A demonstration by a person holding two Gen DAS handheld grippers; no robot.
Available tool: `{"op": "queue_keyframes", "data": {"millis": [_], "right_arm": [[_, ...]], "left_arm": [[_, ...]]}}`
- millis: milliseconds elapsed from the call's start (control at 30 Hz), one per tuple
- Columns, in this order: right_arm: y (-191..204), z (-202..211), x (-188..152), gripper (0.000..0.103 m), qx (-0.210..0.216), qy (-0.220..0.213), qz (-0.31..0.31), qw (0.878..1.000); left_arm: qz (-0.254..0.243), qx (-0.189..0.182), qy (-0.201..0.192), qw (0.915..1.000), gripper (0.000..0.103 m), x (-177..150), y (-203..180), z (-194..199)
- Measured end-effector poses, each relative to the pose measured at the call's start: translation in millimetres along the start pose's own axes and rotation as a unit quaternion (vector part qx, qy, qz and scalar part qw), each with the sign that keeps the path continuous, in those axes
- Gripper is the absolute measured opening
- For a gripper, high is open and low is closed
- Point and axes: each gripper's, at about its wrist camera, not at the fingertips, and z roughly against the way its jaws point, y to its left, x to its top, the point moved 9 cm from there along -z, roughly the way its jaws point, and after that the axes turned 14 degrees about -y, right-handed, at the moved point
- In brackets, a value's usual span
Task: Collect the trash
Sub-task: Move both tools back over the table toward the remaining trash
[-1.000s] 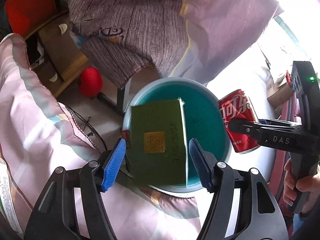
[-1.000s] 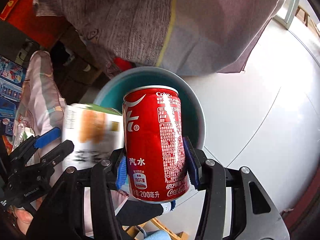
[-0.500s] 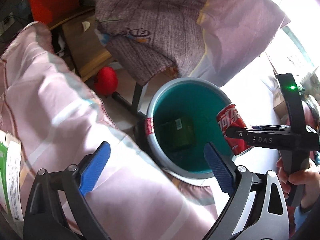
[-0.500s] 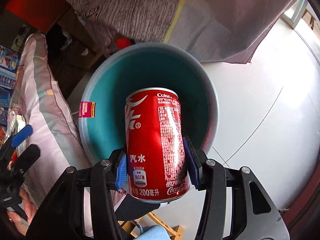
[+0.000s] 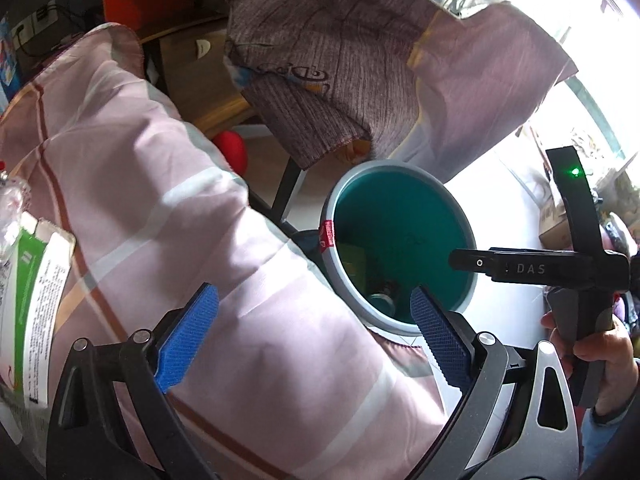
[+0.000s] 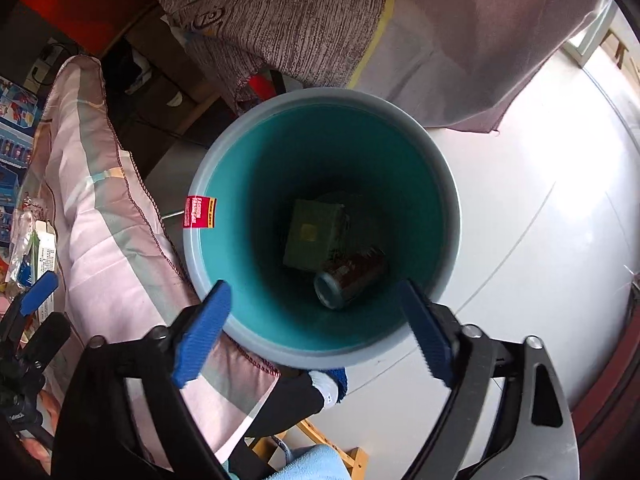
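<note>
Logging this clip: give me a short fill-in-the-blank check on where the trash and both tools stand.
1. The red soda can lies on its ____ at the bottom of the teal bin.
2. Beside it rests a ____ carton.
3. The right tool is ____ and holds nothing.
4. The left tool is ____ too.

Missing words: side; green; open; open

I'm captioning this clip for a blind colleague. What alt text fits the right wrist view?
Looking down into a teal trash bin, a red soda can lies on its side at the bottom against a green carton. The open right tool hovers empty above the rim, with a pink quilt alongside.
</note>
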Motion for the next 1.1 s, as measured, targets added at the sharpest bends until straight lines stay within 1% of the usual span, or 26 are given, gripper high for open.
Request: {"op": "queue_keyframes", "data": {"millis": [167, 333, 500, 600, 767, 867, 1000, 1100], "right_arm": [[17, 17, -3, 0.085, -0.003, -0.003, 0.02, 1.0], [54, 35, -6, 0.087, 0.007, -0.013, 0.049, 0.999], [110, 45, -13, 0.088, 0.032, -0.016, 0.082, 0.996], [149, 47, -29, 0.088, 0.045, -0.009, 0.111, 0.993], [220, 50, -60, 0.088, 0.076, 0.015, 0.158, 0.984], [263, 52, -82, 0.088, 0.093, 0.028, 0.184, 0.978], [312, 52, -108, 0.088, 0.115, 0.044, 0.205, 0.971], [346, 49, -126, 0.088, 0.122, 0.059, 0.217, 0.967]], "left_arm": [[0.011, 0.003, -0.01, 0.9999, 0.099, -6, 14, 20], [0.022, 0.022, -0.025, 0.9992, 0.099, -17, 43, 50], [0.046, 0.052, -0.042, 0.9967, 0.099, -29, 90, 90], [0.068, 0.073, -0.05, 0.9937, 0.099, -39, 121, 114], [0.11, 0.1, -0.064, 0.9869, 0.099, -60, 173, 156], [0.128, 0.125, -0.071, 0.9812, 0.099, -77, 209, 182], [0.177, 0.148, -0.076, 0.9701, 0.099, -103, 261, 210], [0.208, 0.161, -0.081, 0.9615, 0.099, -120, 290, 225]]}}
